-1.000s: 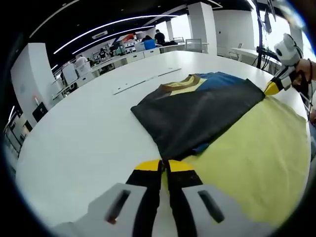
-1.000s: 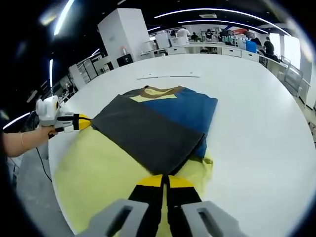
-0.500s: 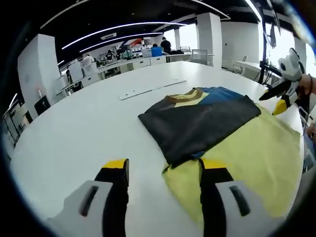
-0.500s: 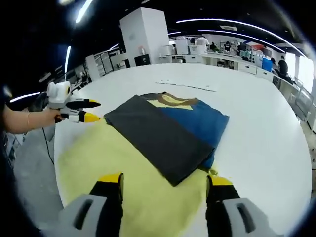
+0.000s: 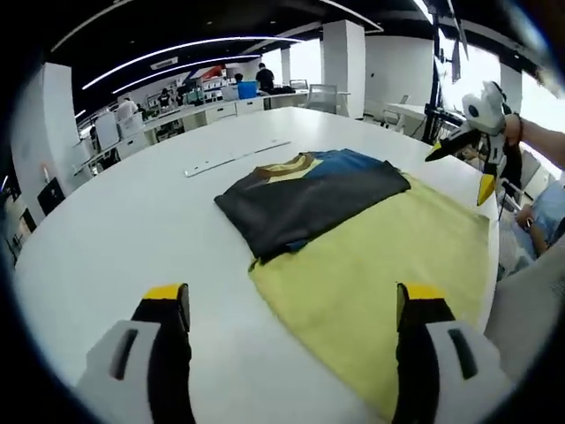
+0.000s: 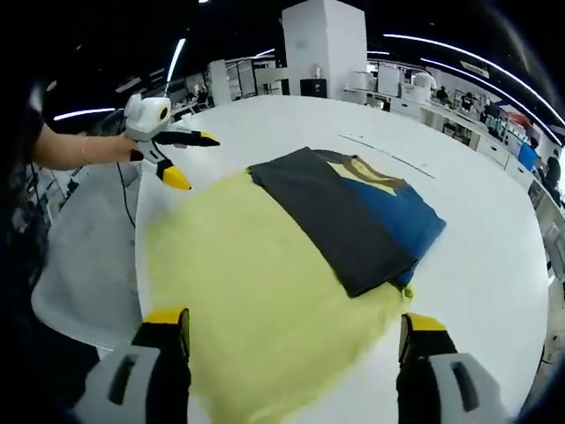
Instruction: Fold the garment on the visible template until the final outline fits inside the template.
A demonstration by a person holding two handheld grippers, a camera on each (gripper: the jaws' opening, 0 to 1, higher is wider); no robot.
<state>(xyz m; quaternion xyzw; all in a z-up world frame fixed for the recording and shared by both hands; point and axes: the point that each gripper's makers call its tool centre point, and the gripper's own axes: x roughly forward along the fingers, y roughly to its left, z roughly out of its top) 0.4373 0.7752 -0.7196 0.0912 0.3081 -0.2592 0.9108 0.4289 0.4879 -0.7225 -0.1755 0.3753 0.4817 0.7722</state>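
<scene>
Left gripper: seen in the left gripper view with jaws spread wide, yellow-tipped fingers at either side of the lower frame, nothing between them. In the right gripper view it sits at upper left, held by a hand, jaws parted and empty, above the table edge.
Table: white, round-edged; it carries the cloth and garment.
Garment: folded, dark grey panel uppermost, blue and yellow with a brown collar at the far end; it lies on the far part of the cloth, one side on bare table.
Cloth: pale yellow sheet, flat, spread under and near the garment.
Right gripper: jaws wide apart, empty, over the cloth's near edge. In the left gripper view it shows at upper right, open.
</scene>
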